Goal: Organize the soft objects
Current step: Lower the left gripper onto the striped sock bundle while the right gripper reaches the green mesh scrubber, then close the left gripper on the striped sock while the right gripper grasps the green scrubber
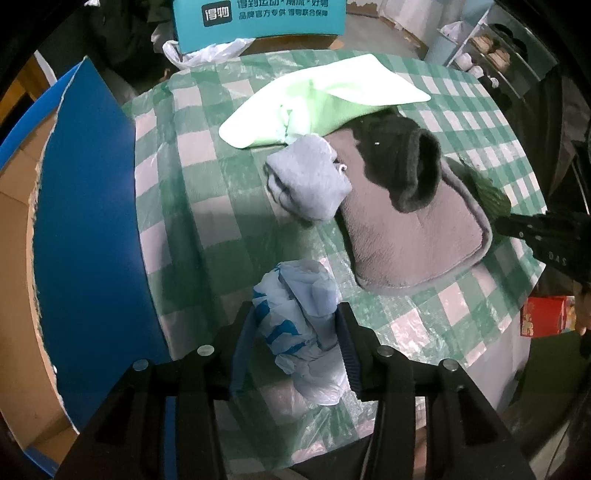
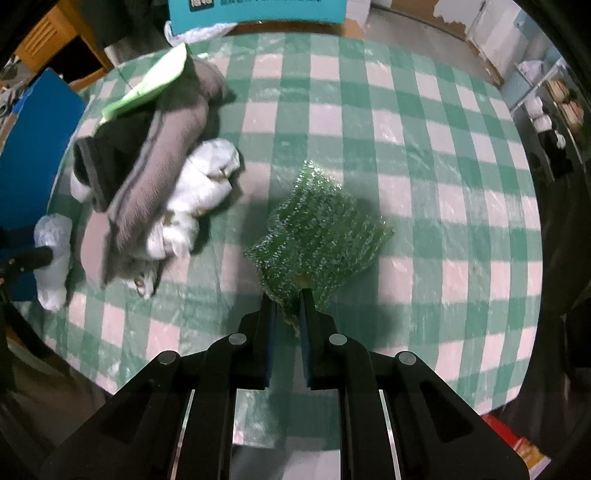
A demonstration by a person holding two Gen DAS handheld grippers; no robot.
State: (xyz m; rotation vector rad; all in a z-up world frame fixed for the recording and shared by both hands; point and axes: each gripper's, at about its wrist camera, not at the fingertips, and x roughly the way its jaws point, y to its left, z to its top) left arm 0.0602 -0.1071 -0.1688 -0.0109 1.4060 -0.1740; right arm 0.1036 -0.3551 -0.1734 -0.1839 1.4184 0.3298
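A crumpled white and blue plastic bag (image 1: 301, 325) is clamped between the fingers of the left gripper (image 1: 299, 332), just above the green checked tablecloth (image 1: 207, 184) and beside the blue flap of a cardboard box (image 1: 88, 221). A sparkly green scouring pad (image 2: 317, 240) is pinched at its near corner by the right gripper (image 2: 288, 310), whose jaws are nearly together on it. A pile of soft things is seen on the table: a grey plush slipper (image 1: 413, 229) with a dark lining, a rolled pale blue towel (image 1: 310, 181) touching it, and a light green cloth (image 1: 321, 99) behind. A white cloth (image 2: 199, 192) is pressed against the slipper's other side. A teal carton (image 1: 258, 18) stands at the far edge.
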